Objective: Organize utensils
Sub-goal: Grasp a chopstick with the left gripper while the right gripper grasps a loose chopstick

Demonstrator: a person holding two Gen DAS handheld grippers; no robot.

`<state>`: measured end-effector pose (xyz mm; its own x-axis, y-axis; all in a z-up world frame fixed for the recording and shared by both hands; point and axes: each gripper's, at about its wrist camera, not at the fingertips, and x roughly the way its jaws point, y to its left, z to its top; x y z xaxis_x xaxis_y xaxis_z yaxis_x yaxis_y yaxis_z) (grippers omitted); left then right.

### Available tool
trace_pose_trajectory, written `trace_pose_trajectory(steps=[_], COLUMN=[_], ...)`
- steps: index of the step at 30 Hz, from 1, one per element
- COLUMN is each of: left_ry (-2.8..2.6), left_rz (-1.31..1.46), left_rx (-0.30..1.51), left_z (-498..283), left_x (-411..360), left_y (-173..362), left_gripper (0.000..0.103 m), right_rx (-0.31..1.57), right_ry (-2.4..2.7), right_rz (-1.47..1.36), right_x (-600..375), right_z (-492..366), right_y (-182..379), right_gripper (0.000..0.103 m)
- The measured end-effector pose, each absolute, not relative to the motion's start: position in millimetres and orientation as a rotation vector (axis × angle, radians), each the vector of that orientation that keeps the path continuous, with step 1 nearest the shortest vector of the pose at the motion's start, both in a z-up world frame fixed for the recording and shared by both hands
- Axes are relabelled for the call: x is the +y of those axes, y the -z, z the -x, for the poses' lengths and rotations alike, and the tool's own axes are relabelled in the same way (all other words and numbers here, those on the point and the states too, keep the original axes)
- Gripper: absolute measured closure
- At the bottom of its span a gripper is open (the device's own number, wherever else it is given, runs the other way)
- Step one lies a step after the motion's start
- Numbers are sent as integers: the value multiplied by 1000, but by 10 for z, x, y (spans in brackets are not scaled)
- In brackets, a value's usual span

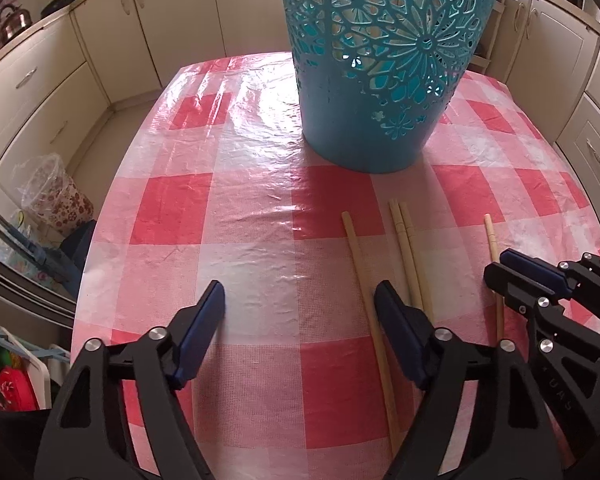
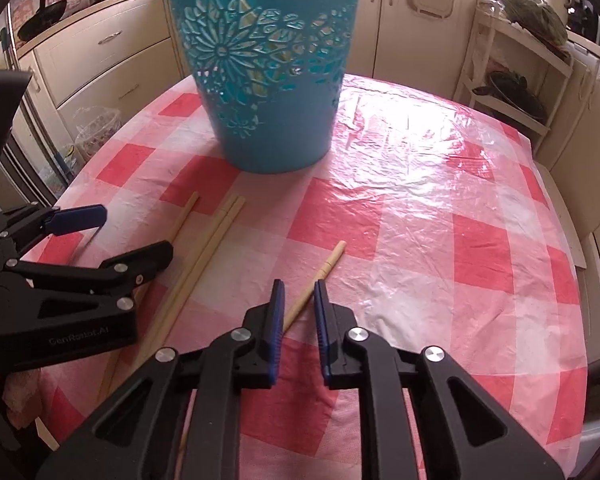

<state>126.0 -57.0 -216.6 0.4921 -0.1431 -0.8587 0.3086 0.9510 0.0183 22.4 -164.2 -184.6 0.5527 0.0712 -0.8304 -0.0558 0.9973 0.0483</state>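
Note:
A teal cut-out basket (image 1: 380,68) stands upright on the red-checked table (image 1: 172,208); it also shows in the right wrist view (image 2: 268,64). Several wooden chopsticks lie in front of it: one single (image 1: 364,280), a pair (image 1: 410,256), and one further right (image 1: 492,240). My left gripper (image 1: 300,308) is open and empty, low over the cloth left of the chopsticks. My right gripper (image 2: 299,300) straddles the rightmost chopstick (image 2: 320,276) with its jaws narrowly apart, not touching it. The pair (image 2: 204,252) and the single (image 2: 184,216) lie to its left.
Cream kitchen cabinets (image 1: 40,92) surround the table. A lined bin (image 1: 56,196) stands on the floor at left. A shelf rack with pans (image 2: 512,92) stands at the back right. The checked cloth (image 2: 440,208) lies crinkled right of the basket.

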Motion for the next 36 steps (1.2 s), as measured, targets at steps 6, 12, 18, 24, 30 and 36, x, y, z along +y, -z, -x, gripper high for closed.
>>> trace_pose_trajectory(steps=[6, 12, 18, 24, 30, 36], left_ry=[317, 356, 313, 315, 310, 320], left_rz=[-132, -2, -38, -31, -99, -113], left_rx=[1010, 1052, 1052, 1055, 1045, 1041], left_z=[-1282, -1383, -1459, -1560, -1529, -1511], left_x=[-523, -387, -436, -446, -497, -522], left_y=[2119, 2137, 2137, 2135, 2136, 2125], left_gripper=[79, 97, 97, 97, 97, 98], right_rx=[985, 986, 984, 983, 1001, 970], right_ry=[-143, -134, -138, -129, -138, -161], right_rz=[-69, -83, -72, -74, -147, -170], right_x=[-1633, -1659, -1644, -1674, -1780, -1792], right_z=[-221, -237, -236, -233, -271, -264], right_y=[1847, 1853, 1854, 1843, 1873, 1815], right_gripper=[90, 90, 90, 90, 90, 96])
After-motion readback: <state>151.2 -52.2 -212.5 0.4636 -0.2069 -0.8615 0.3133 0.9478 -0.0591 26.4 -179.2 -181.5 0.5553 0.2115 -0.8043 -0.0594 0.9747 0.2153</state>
